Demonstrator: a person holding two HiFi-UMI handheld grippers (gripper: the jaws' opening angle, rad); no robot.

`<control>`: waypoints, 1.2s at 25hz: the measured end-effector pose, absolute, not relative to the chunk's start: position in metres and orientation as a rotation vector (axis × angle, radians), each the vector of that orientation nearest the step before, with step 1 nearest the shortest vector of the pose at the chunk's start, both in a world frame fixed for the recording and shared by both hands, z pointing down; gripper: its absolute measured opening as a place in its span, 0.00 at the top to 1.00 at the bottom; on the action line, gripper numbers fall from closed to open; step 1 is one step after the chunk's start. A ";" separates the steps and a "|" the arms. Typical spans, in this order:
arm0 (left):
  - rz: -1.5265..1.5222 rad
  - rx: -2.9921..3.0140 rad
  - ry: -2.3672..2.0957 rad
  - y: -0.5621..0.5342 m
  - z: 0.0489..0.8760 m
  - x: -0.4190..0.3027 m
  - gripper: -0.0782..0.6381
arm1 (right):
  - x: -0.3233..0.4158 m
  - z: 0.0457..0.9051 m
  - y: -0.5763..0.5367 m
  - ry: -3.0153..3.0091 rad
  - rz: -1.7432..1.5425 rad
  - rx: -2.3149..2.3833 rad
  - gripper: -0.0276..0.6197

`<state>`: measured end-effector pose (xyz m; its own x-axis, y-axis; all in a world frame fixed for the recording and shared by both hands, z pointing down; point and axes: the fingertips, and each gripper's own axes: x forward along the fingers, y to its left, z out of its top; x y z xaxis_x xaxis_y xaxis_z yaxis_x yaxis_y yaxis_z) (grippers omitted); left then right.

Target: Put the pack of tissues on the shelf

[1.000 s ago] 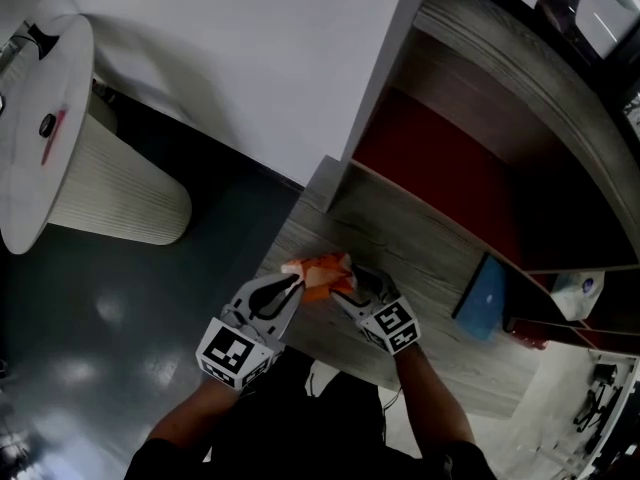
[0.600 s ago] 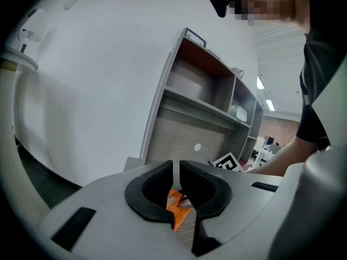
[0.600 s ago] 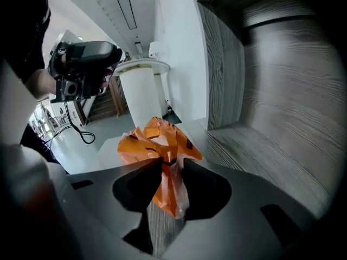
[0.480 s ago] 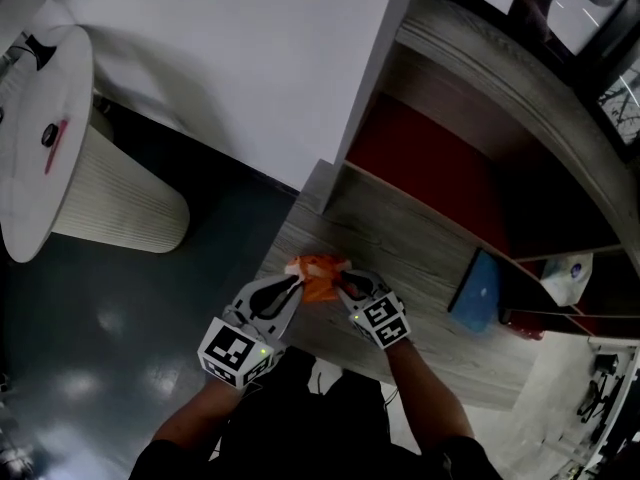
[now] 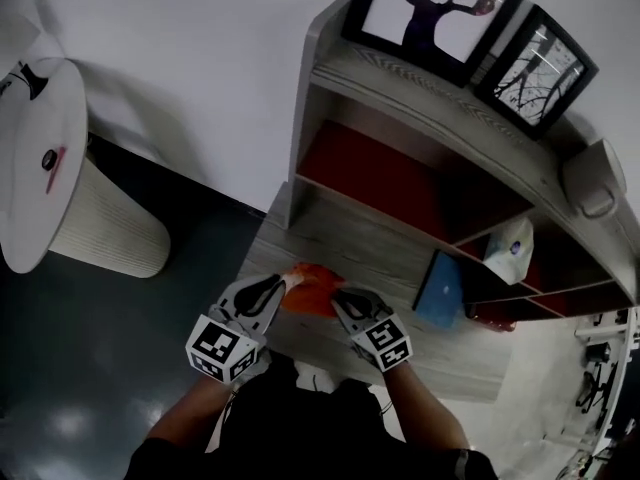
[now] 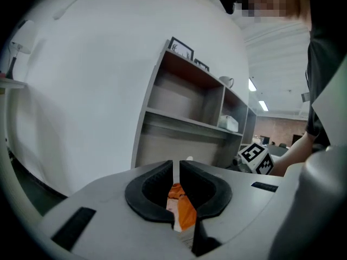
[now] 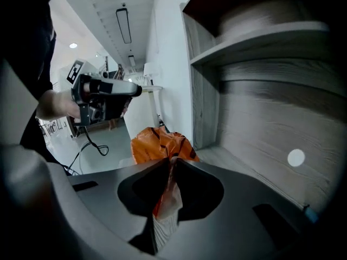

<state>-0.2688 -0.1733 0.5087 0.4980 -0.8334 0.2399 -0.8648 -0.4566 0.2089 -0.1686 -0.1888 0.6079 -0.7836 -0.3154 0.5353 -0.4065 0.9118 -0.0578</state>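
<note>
The pack of tissues (image 5: 312, 288) is orange with a crinkled wrapper. It hangs between my two grippers, just above the front of the lowest shelf board (image 5: 390, 258). My left gripper (image 5: 290, 283) is shut on its left end, and orange wrapper (image 6: 181, 207) shows between its jaws in the left gripper view. My right gripper (image 5: 338, 296) has its jaws closing on the right end. In the right gripper view the wrapper (image 7: 160, 145) is pinched between the nearly shut pads (image 7: 171, 164).
The grey wooden shelf unit has a red back panel (image 5: 400, 178). A blue book (image 5: 440, 288) and a white object (image 5: 510, 251) sit to the right, and two framed pictures (image 5: 430, 8) stand on top. A round white table (image 5: 35, 148) stands at the left over dark floor.
The right gripper's jaws have come together on the pack's right end. Both grippers stay over the lowest board, while the head view has swung to take in the upper shelves and pictures.
</note>
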 end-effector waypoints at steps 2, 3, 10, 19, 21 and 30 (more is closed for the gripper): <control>0.138 2.453 -1.435 -0.174 0.499 -0.252 0.85 | -0.148 0.591 -0.186 -2.566 0.217 0.544 0.89; 0.135 2.460 -1.436 -0.174 0.495 -0.243 0.85 | -0.137 0.582 -0.184 -2.580 0.209 0.553 0.89; 0.115 2.480 -1.442 -0.171 0.469 -0.157 0.85 | -0.044 0.517 -0.169 -2.684 0.155 0.599 0.89; 0.088 2.499 -1.475 -0.159 0.441 -0.026 0.85 | 0.104 0.465 -0.147 -2.743 -0.022 0.611 0.90; 0.090 2.506 -1.472 -0.156 0.438 0.005 0.85 | 0.142 0.456 -0.144 -2.748 -0.050 0.644 0.90; 0.112 2.602 -1.345 -0.152 0.420 0.120 0.85 | 0.294 0.426 -0.152 -2.702 -0.086 0.941 0.90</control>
<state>0.1196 -0.1519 0.4196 0.5806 -0.7977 0.1629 -0.8137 -0.5615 0.1506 0.2941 -0.1521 0.4258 -0.7493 -0.6168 0.2410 -0.6003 0.7863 0.1460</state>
